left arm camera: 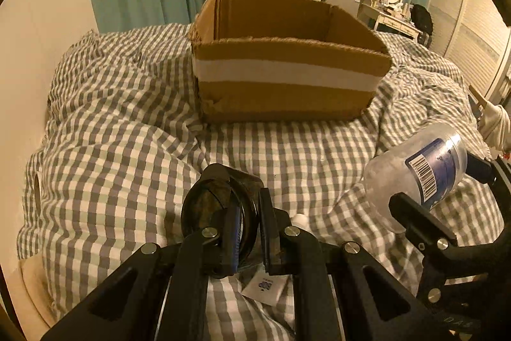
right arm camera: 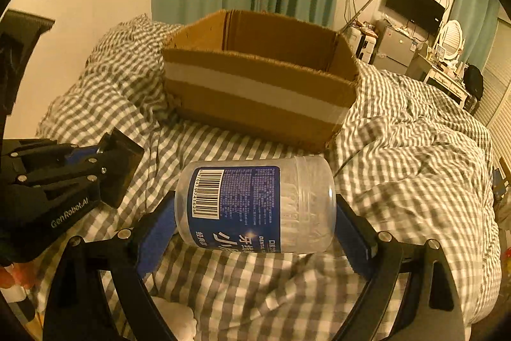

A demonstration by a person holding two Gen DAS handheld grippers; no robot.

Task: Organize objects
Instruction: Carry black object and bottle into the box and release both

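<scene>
While the right tool point(right arm camera: 255, 232) grips the floss-pick jar point(right arm camera: 255, 208) crosswise, cardboard box point(right arm camera: 255, 85) lies straight ahead; left tool point(left arm camera: 250, 232) clamps a dark round case point(left arm camera: 220, 210).

Cardboard box point(left arm camera: 287, 75) floor hidden; sachet point(left arm camera: 264, 286) print too small.

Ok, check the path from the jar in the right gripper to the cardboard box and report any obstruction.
Nothing visible blocks it. The clear jar is held in the right gripper, and only checked bedding lies between it and the open cardboard box.
</scene>
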